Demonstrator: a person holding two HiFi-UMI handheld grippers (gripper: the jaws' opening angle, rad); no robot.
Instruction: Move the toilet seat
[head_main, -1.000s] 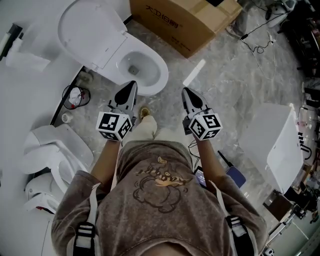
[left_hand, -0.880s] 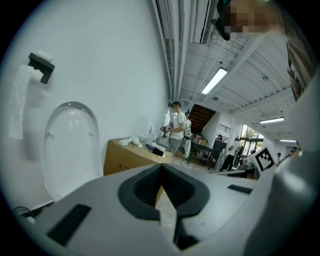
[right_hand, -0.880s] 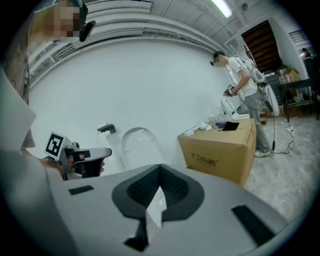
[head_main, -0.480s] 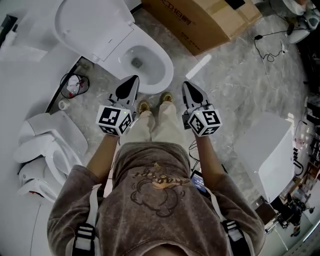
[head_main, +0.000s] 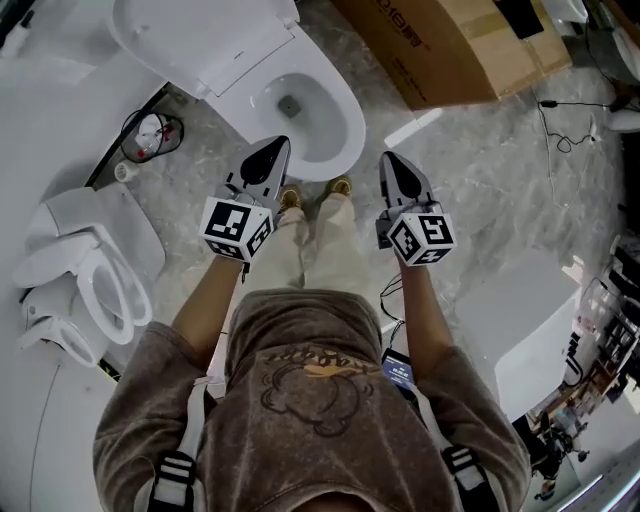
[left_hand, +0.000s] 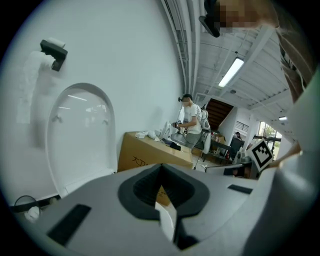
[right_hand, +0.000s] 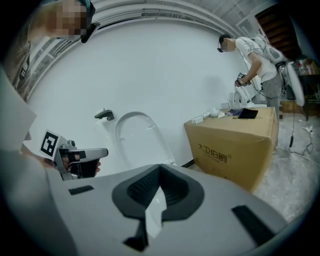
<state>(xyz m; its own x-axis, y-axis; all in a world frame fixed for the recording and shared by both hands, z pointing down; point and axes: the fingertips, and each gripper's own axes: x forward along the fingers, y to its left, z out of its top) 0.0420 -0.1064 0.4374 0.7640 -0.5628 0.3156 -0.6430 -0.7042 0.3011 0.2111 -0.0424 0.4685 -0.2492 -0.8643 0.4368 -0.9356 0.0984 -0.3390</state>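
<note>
1. Well, at my 9 o'clock a loose seat (head_main: 88, 285) lies on the floor. If I drift that way, I could go for the wrong one.
2. My left gripper (head_main: 270, 155) is closed tight with nothing in it, its tip over the near rim of the bowl (head_main: 305, 110) at 12 o'clock.
3. The toilet seat (head_main: 205, 45) looks to be raised at 11 o'clock, leaning back toward the wall. With the jaws closed I can only push it, and a careless nudge could tip it forward so it slams onto the bowl.
4. My right gripper (head_main: 396, 165) is likewise closed and empty, just right of the bowl.
5. At 1 o'clock the cardboard box (head_main: 450, 45) sits near the bowl. A wide swing on that side could clip it.
</note>
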